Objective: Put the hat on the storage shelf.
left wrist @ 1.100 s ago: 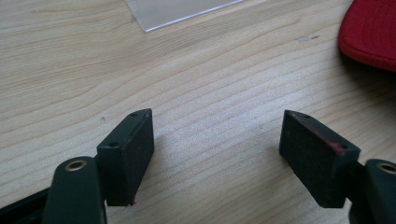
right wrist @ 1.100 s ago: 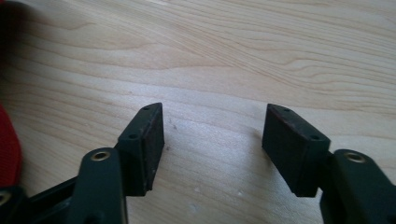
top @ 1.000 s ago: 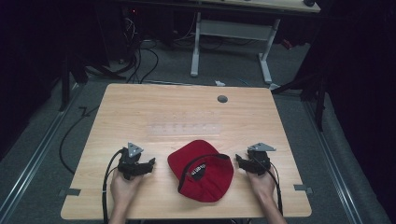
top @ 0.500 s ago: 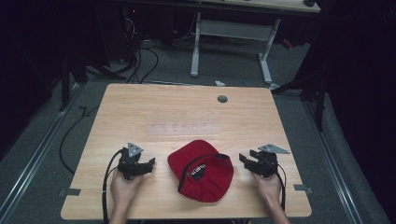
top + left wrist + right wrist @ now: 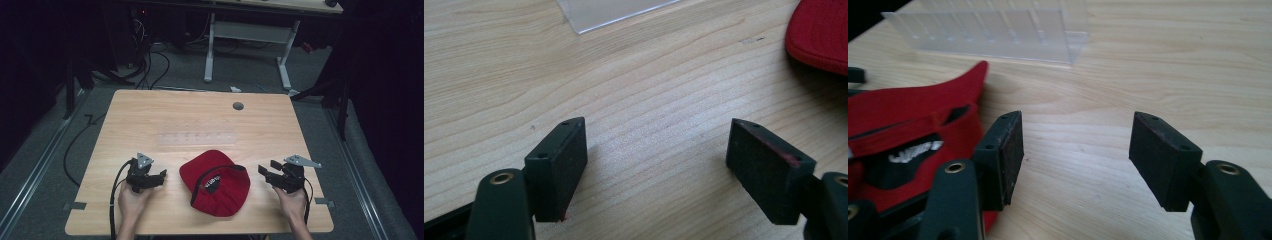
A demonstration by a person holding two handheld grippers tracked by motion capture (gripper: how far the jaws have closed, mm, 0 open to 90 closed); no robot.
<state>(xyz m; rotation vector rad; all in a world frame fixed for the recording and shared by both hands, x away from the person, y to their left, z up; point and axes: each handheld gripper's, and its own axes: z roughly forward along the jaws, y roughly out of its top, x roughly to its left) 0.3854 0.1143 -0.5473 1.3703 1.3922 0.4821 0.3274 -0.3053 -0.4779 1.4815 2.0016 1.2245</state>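
Red baseball cap (image 5: 215, 182), light and floppy, lies between your left gripper (image 5: 161, 176) and right gripper (image 5: 263, 172), both with jaws apart and empty, the right's just widened; pinch its stiffer brim.

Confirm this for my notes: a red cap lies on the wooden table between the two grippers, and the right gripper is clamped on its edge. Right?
Not quite. The red cap does lie between the grippers, but the right gripper holds nothing: in the right gripper view its jaws stand open over bare table, beside the cap.
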